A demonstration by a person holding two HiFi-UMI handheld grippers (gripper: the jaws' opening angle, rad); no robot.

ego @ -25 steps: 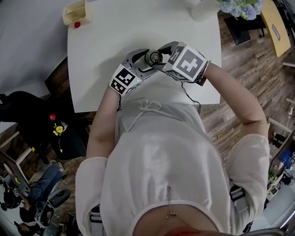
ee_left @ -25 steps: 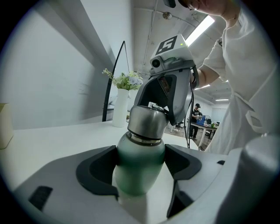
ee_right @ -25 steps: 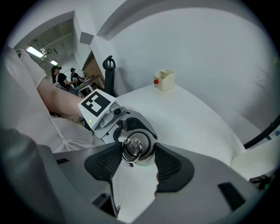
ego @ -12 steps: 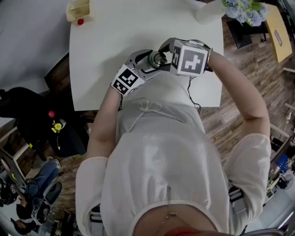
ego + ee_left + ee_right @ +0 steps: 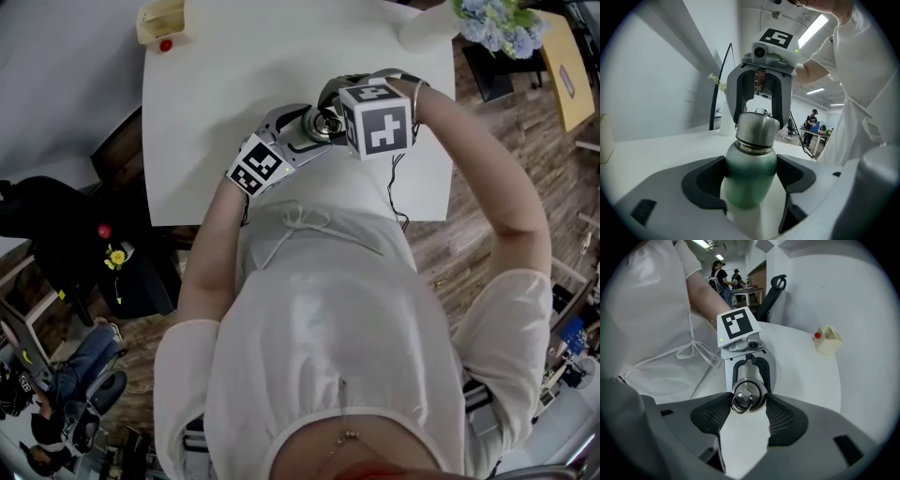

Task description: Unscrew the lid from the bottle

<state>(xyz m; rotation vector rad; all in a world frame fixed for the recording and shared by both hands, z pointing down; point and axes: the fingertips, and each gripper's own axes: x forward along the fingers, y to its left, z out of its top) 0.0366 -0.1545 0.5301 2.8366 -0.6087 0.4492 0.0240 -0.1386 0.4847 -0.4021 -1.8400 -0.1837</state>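
The left claw [image 5: 750,183] grips the green bottle [image 5: 749,164] by its body, upright over the white worktop [image 5: 234,75]. Straight above the bottle, the right claw [image 5: 748,405] points down, its pads clamped on either side of the steel lid [image 5: 749,394].

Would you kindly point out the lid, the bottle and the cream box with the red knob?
lid [image 5: 757,125], left gripper view, its steel side.
bottle [image 5: 749,180], left gripper view, its green body.
cream box [image 5: 829,344], right gripper view, its side wall.
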